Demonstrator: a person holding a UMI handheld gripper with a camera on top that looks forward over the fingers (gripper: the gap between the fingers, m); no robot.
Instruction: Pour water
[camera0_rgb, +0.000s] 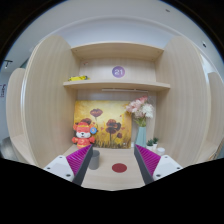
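A small grey cup (94, 159) stands upright on the pale desk (108, 177), just inside my left finger's magenta pad (73, 160). To its right a red round disc (119, 168) lies flat on the desk, between the two fingers. My gripper (112, 157) is open, with a wide gap between the fingers, and holds nothing. The right pad (150, 160) is well apart from the disc. I cannot see whether the cup holds water, and no other vessel shows between the fingers.
Beyond the fingers, against the alcove's back wall, are an orange plush toy (83, 133), a flower painting (112, 122) and a vase of pink flowers (140, 127). A shelf (115, 86) above carries a yellow object (78, 77) and a purple round thing (118, 72).
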